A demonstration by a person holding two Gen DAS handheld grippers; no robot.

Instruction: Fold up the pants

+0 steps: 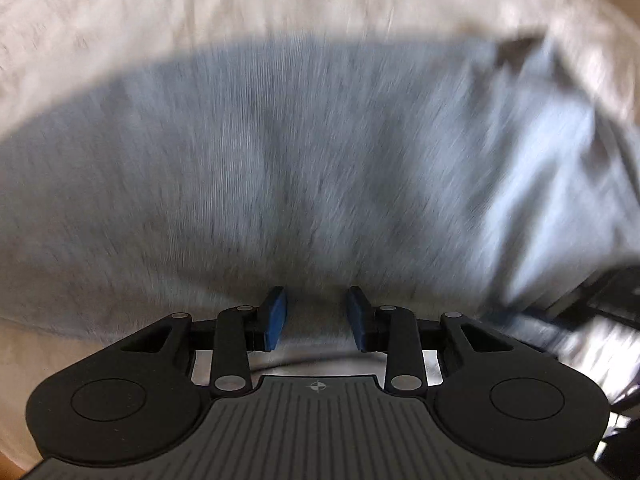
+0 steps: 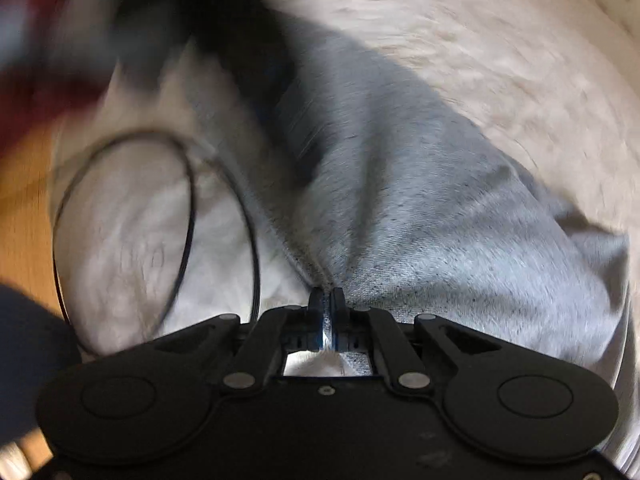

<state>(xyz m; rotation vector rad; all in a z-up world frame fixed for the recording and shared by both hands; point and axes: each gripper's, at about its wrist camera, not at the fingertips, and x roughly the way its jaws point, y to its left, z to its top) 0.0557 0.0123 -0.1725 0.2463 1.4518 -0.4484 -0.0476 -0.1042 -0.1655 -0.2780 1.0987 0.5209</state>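
The grey pants (image 1: 320, 152) lie spread on a cream bed cover (image 1: 200, 0), blurred by motion. My left gripper (image 1: 318, 318) points down at their near edge. Its blue pads (image 1: 276, 318) stand apart, and flat grey cloth shows in the gap without being pinched. In the right wrist view the pants (image 2: 420, 200) run up and away from the gripper. My right gripper (image 2: 328, 308) is shut on a fold of the grey cloth at their near edge, and creases fan out from the pinch.
A thin black cable (image 2: 188, 200) loops over the white sheet (image 2: 128, 248) left of the right gripper. Wooden floor (image 2: 24, 216) shows at the left edge, with a dark red blur (image 2: 36, 80) above it. A dark object (image 1: 600, 292) sits at the pants' right side.
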